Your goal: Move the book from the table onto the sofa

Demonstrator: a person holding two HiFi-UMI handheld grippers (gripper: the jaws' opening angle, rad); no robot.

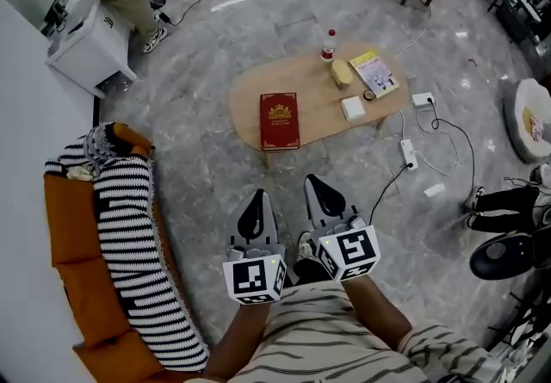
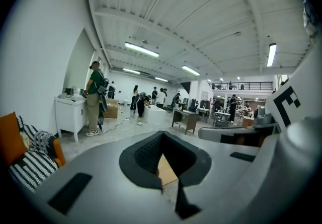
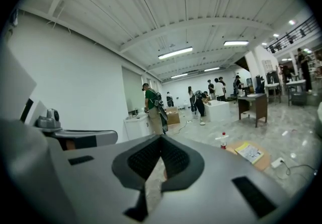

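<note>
nearest the wearer, the left claw (image 1: 256, 203) and right claw (image 1: 320, 192) are held side by side over the marble floor, each with its jaws pressed together on nothing. to the left lies the orange sofa (image 1: 73, 231), draped with a striped blanket (image 1: 129, 235). ahead stands the low oval wooden desk (image 1: 314, 80), well apart from both claws. the red book (image 1: 279, 120) lies flat on its near end, untouched. farther along are a yellow booklet (image 1: 374, 71) and a bottle (image 1: 328, 44). this looks like the approach step. next the claws need to reach the desk, part their jaws and take the book's near edge.
</note>
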